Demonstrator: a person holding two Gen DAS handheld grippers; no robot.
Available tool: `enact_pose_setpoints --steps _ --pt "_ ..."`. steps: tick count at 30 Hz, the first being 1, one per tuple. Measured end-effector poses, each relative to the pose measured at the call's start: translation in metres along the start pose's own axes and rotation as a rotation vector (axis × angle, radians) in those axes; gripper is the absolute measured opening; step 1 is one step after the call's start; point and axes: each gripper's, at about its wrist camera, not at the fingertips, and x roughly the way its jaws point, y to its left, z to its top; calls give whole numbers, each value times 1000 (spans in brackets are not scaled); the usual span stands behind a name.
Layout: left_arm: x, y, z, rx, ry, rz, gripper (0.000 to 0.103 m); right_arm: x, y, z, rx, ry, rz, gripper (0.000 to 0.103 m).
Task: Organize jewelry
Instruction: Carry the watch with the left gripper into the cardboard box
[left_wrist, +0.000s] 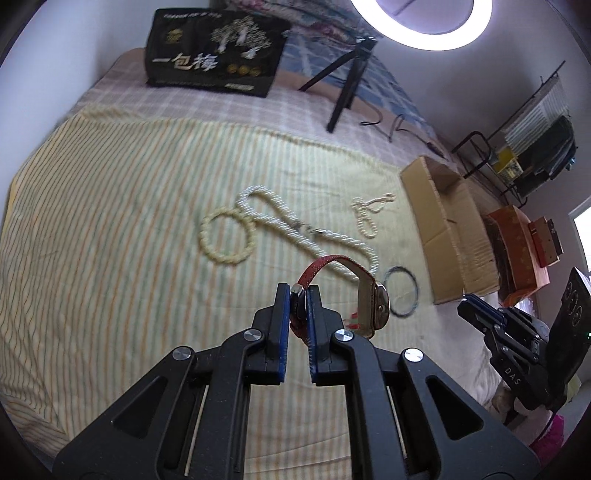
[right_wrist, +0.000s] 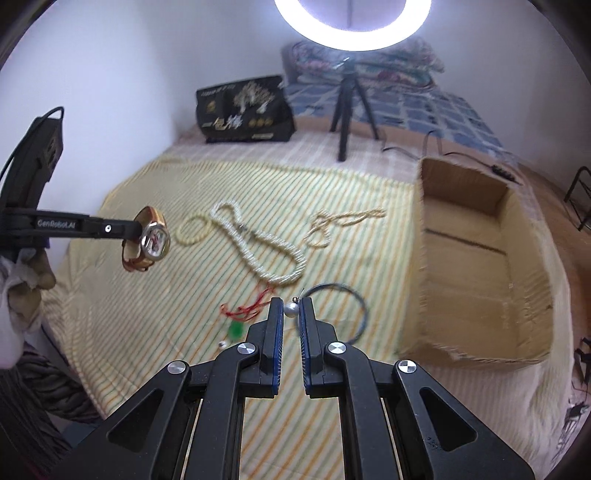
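My left gripper (left_wrist: 298, 299) is shut on the red strap of a gold-cased watch (left_wrist: 376, 306) and holds it above the striped bedspread; the watch also shows in the right wrist view (right_wrist: 153, 238). My right gripper (right_wrist: 291, 308) is shut on a small pearl earring (right_wrist: 290, 309), above the bed. On the bedspread lie a white bead necklace (right_wrist: 258, 243), a cream bead bracelet (left_wrist: 226, 236), a beige knotted bracelet (right_wrist: 325, 227), a dark thin bangle (right_wrist: 360, 306) and a red cord with a green pendant (right_wrist: 240, 319). An open cardboard box (right_wrist: 476, 266) stands at the right.
A black printed bag (right_wrist: 245, 110) stands at the bed's far end beside a ring light on a tripod (right_wrist: 349, 99). A tiny pearl (right_wrist: 221, 345) lies near the green pendant. An orange box (left_wrist: 517, 240) and a metal rack (left_wrist: 532, 147) stand beyond the cardboard box.
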Motion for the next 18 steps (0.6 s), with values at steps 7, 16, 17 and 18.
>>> enact_pose_setpoints --steps 7,16,17,18 --pt "9 -48 8 50 -3 -60 6 -21 -38 5 64 -47 -62 7" --pt "33 -110 13 109 -6 -93 6 -36 -95 4 156 -70 -150 7" --pt "37 -118 13 116 -4 -98 6 -37 -101 3 165 -70 -156 7" --pt "39 -124 14 121 -2 -102 6 -38 -106 2 173 -69 -160 7"
